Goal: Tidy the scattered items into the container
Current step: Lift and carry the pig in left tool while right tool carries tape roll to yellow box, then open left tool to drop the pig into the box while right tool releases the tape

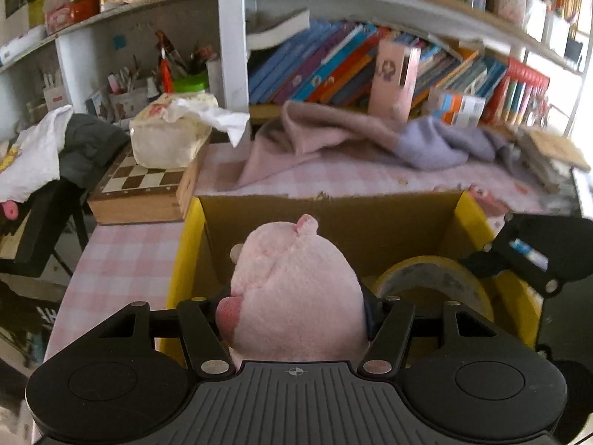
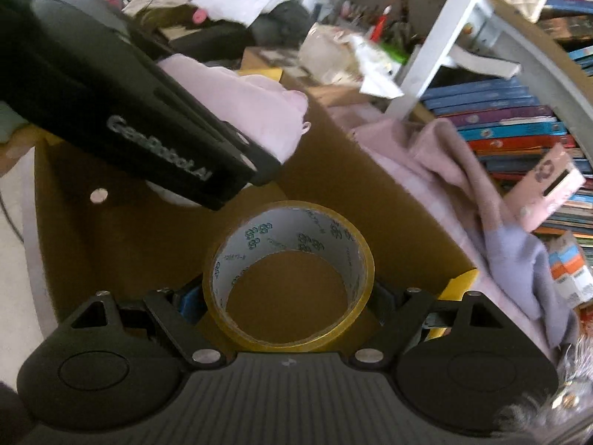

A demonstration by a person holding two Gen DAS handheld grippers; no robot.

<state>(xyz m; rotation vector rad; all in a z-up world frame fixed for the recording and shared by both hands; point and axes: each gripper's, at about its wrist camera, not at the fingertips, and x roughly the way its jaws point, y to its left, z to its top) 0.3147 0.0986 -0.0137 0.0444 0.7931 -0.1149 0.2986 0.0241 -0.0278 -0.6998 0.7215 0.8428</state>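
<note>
My left gripper (image 1: 296, 311) is shut on a pink plush toy (image 1: 292, 289), which hangs over the open cardboard box (image 1: 370, 218) with yellow flaps. My right gripper (image 2: 289, 296) is shut on a roll of yellowish tape (image 2: 289, 274), held over the same box (image 2: 352, 193). In the left wrist view the tape roll (image 1: 430, 285) and the right gripper's black body (image 1: 537, 252) appear at the right, inside the box opening. In the right wrist view the left gripper's black body (image 2: 122, 111) crosses the upper left with the pink plush (image 2: 252, 107) beyond it.
The box stands on a pink checked tablecloth (image 1: 118, 259). A chessboard case (image 1: 144, 189) with a tissue pack (image 1: 170, 137) on it lies at the left. Pink and lilac cloths (image 1: 352, 141) lie behind the box, below shelves of books (image 1: 370, 63).
</note>
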